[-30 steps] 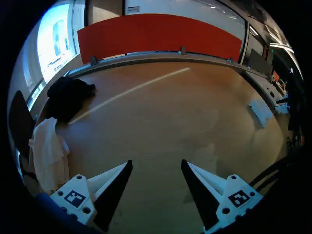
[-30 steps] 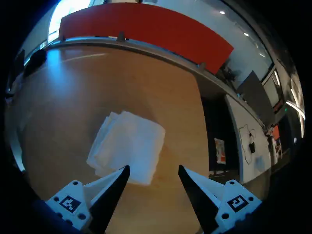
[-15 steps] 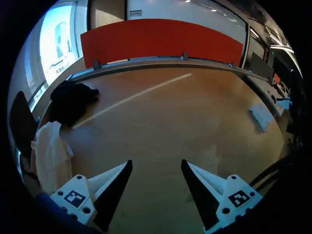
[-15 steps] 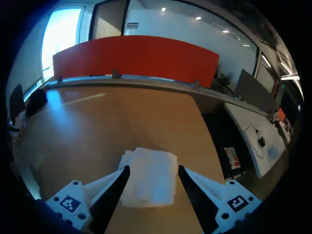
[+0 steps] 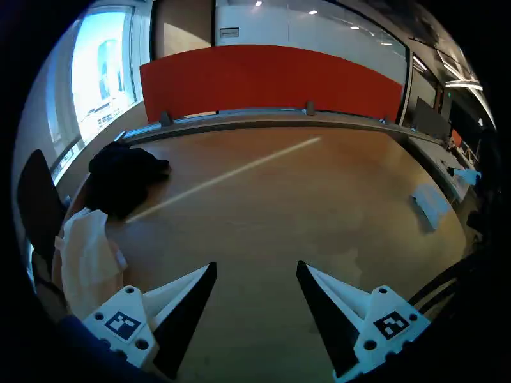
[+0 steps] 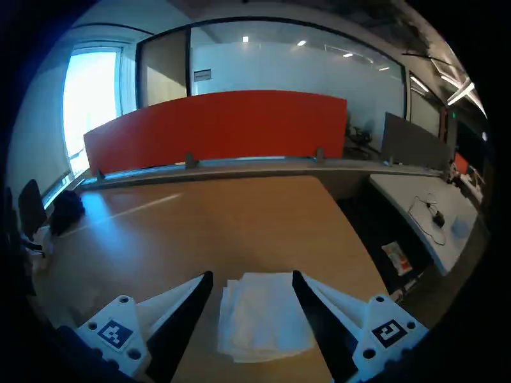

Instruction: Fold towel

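**Right gripper view.** The right gripper point(image 6: 251, 274) has its fingers spread apart and clamps nothing. The folded towel point(image 6: 265, 316) lies flat on the wooden table point(image 6: 211, 223), low in the frame between the two fingers. Contact with them cannot be told. The table's right edge runs just beside the towel. Past it is a gap, then a second desk point(image 6: 441, 230) carrying a cable.

**Left gripper view.** The left gripper point(image 5: 255, 264) is likewise spread wide and empty, above bare wood. The towel point(image 5: 431, 203) appears far to the right, near the table's right edge. A black bundle point(image 5: 124, 182) and a white cloth point(image 5: 89, 262) occupy the left edge, beside a dark chair point(image 5: 38, 210).

**Clearance.** The tabletop is open from both grippers to the red partition point(image 5: 274, 80) along the far edge.
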{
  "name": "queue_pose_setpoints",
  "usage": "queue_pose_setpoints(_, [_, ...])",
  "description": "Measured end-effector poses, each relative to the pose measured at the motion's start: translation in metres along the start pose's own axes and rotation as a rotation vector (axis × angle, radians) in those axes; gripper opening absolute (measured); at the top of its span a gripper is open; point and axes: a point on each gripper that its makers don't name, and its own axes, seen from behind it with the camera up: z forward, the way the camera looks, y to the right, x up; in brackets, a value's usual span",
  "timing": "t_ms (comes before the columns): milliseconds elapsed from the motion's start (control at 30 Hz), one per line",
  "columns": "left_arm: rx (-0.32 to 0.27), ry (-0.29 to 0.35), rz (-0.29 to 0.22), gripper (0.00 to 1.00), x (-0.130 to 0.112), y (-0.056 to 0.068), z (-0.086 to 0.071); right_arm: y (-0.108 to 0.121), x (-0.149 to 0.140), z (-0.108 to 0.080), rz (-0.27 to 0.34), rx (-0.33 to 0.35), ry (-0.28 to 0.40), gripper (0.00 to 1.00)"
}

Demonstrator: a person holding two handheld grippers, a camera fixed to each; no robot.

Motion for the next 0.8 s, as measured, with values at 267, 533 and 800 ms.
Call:
queue_pose_setpoints(267, [0.009,0.075,-0.058,0.93,0.025,-0.003,-0.001,-0.010,0.026,-0.001,0.013,0.003,0.108,0.96])
queue_pose_setpoints(533, [0.043,0.209,-0.081,0.93,0.060,-0.011,-0.007,-0.013,0.061,-0.010,0.041,-0.023,0.244,0.96])
queue_pose_setpoints(800, [0.071,0.335,-0.107,0.93,0.091,-0.022,-0.017,-0.022,0.081,-0.017,0.039,-0.024,0.306,0.95])
